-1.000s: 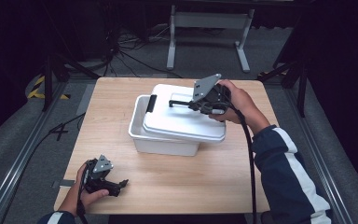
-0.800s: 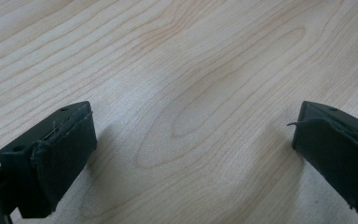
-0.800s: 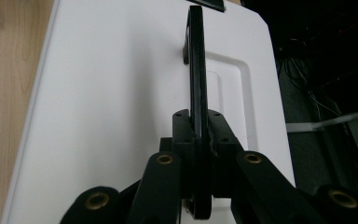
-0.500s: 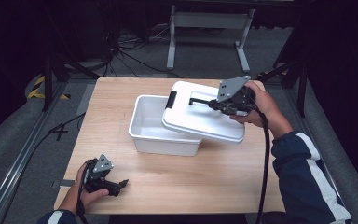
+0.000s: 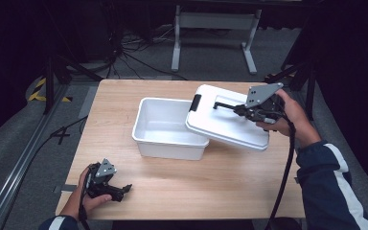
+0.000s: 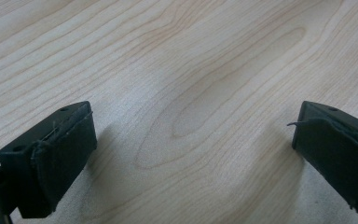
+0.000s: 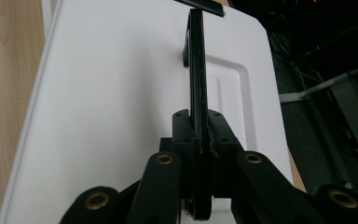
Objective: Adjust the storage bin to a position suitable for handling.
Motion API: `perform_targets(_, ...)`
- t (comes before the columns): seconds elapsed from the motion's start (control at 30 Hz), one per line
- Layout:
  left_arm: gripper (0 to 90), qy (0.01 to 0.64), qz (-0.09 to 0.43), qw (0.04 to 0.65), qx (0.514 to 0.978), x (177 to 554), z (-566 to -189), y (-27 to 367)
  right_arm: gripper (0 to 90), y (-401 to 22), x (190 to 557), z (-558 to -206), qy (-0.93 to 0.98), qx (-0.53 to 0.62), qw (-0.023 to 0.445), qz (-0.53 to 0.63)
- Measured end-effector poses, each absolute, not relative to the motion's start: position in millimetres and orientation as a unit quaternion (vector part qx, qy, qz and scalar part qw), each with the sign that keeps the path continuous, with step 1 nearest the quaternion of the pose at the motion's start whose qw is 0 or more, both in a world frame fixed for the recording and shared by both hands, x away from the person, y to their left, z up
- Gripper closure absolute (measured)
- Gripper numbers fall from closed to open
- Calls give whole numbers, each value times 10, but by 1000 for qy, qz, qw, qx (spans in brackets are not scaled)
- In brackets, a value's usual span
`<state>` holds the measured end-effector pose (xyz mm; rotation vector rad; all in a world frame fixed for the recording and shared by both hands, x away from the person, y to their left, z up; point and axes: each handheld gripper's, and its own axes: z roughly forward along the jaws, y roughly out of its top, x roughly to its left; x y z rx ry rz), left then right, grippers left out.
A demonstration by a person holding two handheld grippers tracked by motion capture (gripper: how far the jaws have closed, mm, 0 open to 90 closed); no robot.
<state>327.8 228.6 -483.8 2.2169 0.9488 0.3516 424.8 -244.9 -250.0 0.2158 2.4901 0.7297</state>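
A white plastic bin [image 5: 170, 148] stands open and empty at the middle of the wooden table. Its white lid [image 5: 225, 125] hangs tilted over the bin's right rim, a black latch [image 5: 195, 102] at its left end. My right gripper [image 5: 242, 110] is shut on the lid's thin black handle [image 5: 223, 105]. The right gripper view shows that gripper [image 7: 198, 135] clamping the handle [image 7: 196, 70] above the lid [image 7: 121, 93]. My left gripper [image 5: 123, 188] rests at the table's front left corner, held by a hand. Its jaws stand wide apart over bare wood [image 6: 193, 140].
The table [image 5: 211, 191] has bare wood in front of and to the right of the bin. Beyond its far edge stand a grey metal frame [image 5: 211, 21] and floor cables [image 5: 124, 45]. A metal rail [image 5: 24, 158] runs along the left.
The right gripper has carried the lid to the right and off the bin, uncovering most of its inside. The left gripper has stayed still.
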Motion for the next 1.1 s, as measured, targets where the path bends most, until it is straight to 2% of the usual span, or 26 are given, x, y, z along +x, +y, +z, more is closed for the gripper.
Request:
perform_targets(0.5,1,365,135,344,854,3278,-4838,2287,841,-2816,4177,-2534,915,113,273,275)
perform_targets(1.1,2,365,135,345,854,3279,-4838,2286,841,-3239,4238,-2783,907,174,266,277)
